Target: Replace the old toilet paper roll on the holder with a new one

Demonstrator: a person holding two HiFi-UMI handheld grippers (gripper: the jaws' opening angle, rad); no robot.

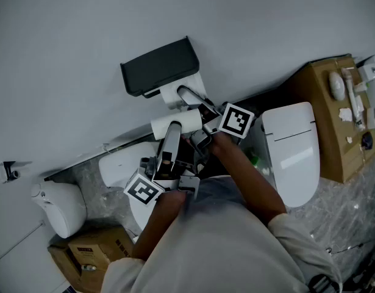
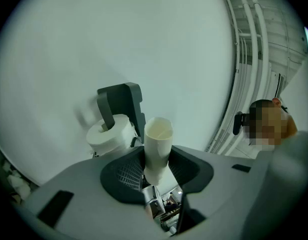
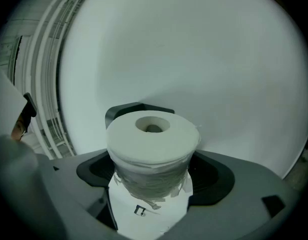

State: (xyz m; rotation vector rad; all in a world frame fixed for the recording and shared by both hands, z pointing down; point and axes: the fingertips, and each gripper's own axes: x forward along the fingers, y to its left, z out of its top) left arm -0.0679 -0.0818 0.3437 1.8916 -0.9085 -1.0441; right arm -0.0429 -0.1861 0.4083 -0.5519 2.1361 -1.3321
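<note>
Nearest the head camera, the person's forearms reach forward, one gripper in each hand.

Left gripper (image 1: 164,161): the jaws are clamped on the lower part of an empty cardboard tube (image 2: 158,144). The tube stands up out of the jaws, its open end on top. In the head view the tube (image 1: 171,140) points toward the wall.

Right gripper (image 1: 202,119): the jaws are closed against the sides of a full toilet paper roll (image 3: 152,151). The roll's flat end and centre hole face the right gripper view's camera, and its outer sheets are ragged and loose.

Just beyond, the roll (image 1: 174,124) sits right below the wall-mounted holder (image 1: 160,66), which has a dark cover over a white bracket. In the left gripper view the roll (image 2: 111,134) lies against the holder (image 2: 121,101). Whether it is seated on the bar cannot be told.

Further off, a white toilet (image 1: 291,151) stands to the right. Beside it is a brown cabinet (image 1: 321,133) with small items on top. A cardboard box (image 1: 92,249) lies at lower left.
</note>
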